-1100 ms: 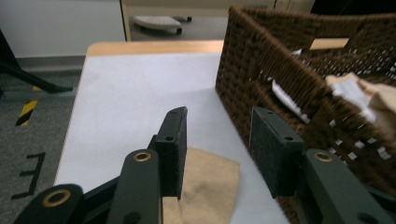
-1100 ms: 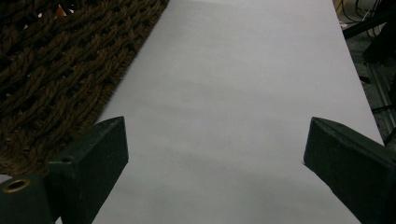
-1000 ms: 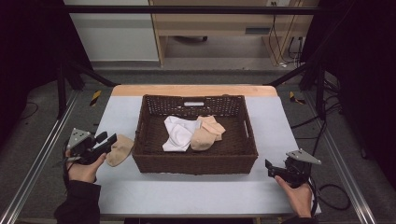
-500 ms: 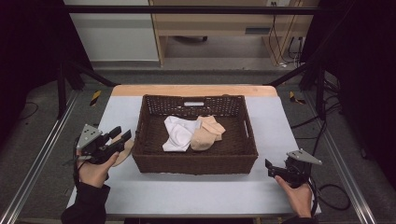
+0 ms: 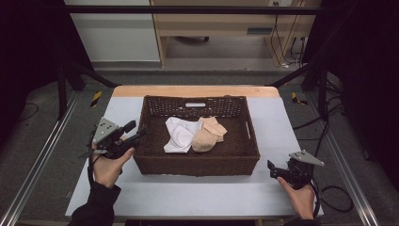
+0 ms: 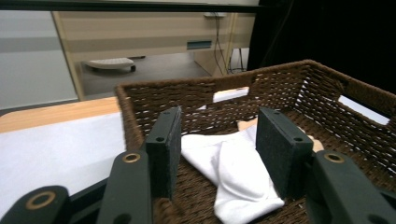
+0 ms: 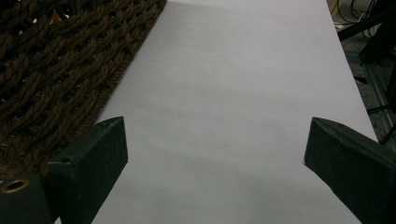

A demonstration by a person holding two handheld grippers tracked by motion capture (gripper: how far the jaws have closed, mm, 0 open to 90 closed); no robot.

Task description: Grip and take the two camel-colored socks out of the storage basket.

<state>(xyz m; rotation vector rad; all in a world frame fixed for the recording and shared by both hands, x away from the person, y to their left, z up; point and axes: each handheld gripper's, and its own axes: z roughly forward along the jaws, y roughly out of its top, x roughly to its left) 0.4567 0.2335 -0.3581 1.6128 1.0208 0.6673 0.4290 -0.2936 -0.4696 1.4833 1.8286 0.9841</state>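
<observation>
A brown wicker basket stands mid-table and holds a white sock and a beige sock. My left gripper hovers at the basket's left rim, pointing in over it. Its jaws have just been opening, and nothing is between them. In the left gripper view the left gripper frames the white sock lying beyond it on the basket floor, with a bit of the beige sock behind. My right gripper rests open near the table's front right, and the right gripper holds nothing.
The white table top has bare room right of the basket and along the front edge. The basket wall lies just left of the right gripper. Dark frame rails run along both sides of the table.
The left gripper has moved right and up, from the table's left part to the basket's left rim. A beige piece that lay beside it earlier is now covered by the hand. The right gripper has not moved.
</observation>
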